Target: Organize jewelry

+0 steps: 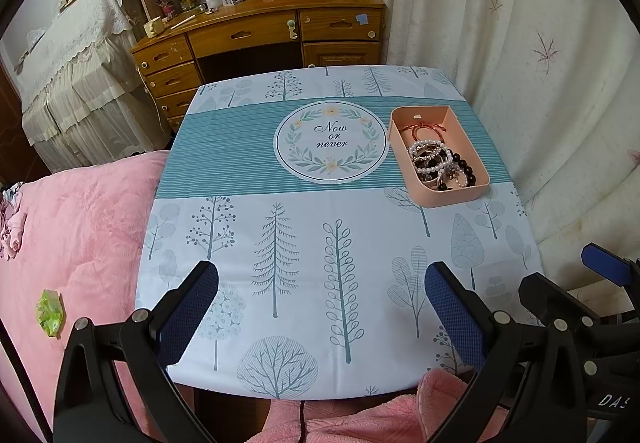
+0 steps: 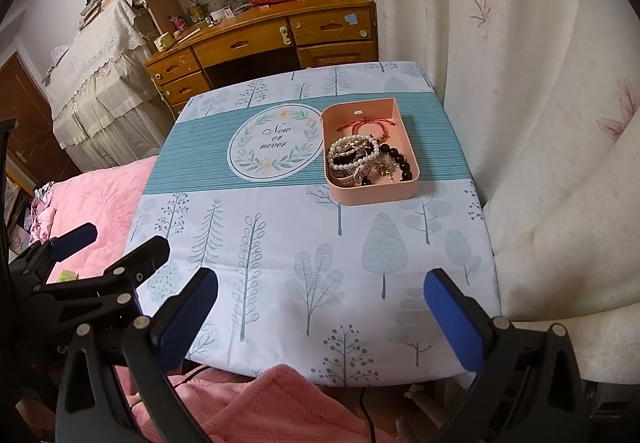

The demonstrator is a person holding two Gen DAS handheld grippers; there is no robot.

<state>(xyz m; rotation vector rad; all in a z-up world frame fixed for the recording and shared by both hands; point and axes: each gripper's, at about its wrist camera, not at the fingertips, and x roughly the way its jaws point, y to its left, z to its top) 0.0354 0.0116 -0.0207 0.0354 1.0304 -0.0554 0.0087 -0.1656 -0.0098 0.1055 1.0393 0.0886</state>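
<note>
A pink tray (image 1: 456,199) stands on the table's far right, also in the right wrist view (image 2: 372,197). It holds a tangle of jewelry (image 1: 436,161): a white pearl bracelet (image 2: 340,143), a black bead bracelet (image 2: 400,159) and a red cord bracelet (image 2: 366,127). My left gripper (image 1: 320,307) is open and empty over the table's near edge. My right gripper (image 2: 320,307) is open and empty, to the right of the left one, which shows at the left of its view (image 2: 120,243).
The table wears a cloth with tree prints (image 1: 280,243) and a round "Now or never" emblem (image 1: 332,141). A pink blanket (image 1: 72,243) lies left, a cream curtain (image 2: 560,163) right, a wooden desk (image 1: 256,35) behind.
</note>
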